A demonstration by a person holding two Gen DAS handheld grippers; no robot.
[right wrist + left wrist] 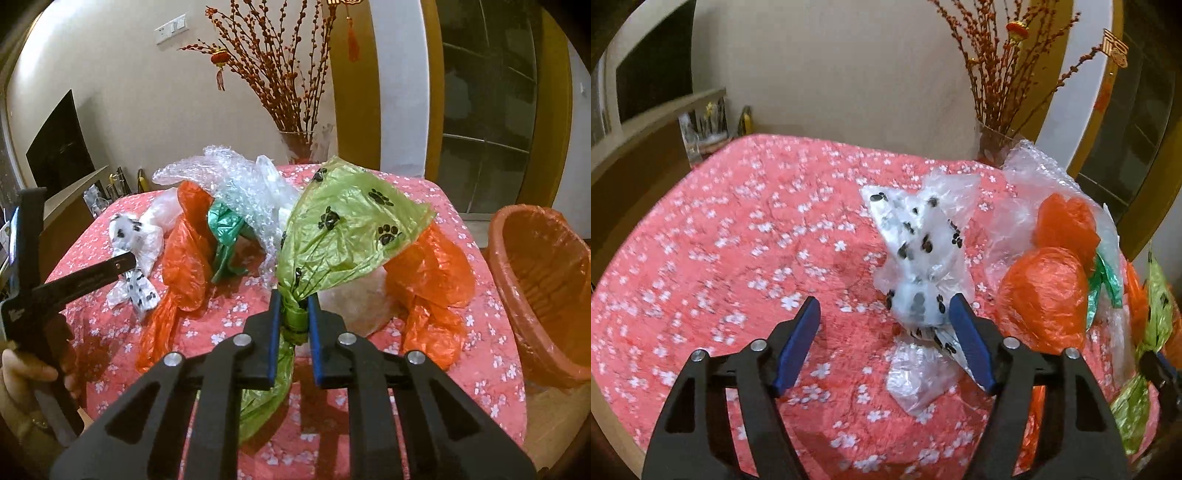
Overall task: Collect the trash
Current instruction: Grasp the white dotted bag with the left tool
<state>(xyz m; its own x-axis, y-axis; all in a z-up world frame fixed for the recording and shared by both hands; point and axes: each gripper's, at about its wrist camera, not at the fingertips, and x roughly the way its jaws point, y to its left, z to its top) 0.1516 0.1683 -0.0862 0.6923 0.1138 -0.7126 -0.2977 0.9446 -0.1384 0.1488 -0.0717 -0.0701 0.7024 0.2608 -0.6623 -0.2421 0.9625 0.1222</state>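
Your right claw [293, 310] is clamped on the twisted neck of the green paw-print bag [347, 229], mid-frame, so the loose plastic stays bunched for carrying to the orange-lined bin [543, 280] at the right edge. Your left claw [886, 314] stands partly open, straddling the white paw-print bag [919, 258] at centre frame; the right pad touches it, no grip yet. More orange bags [1045, 295] and bubble wrap [236, 177] lie heaped on the surface [720, 240].
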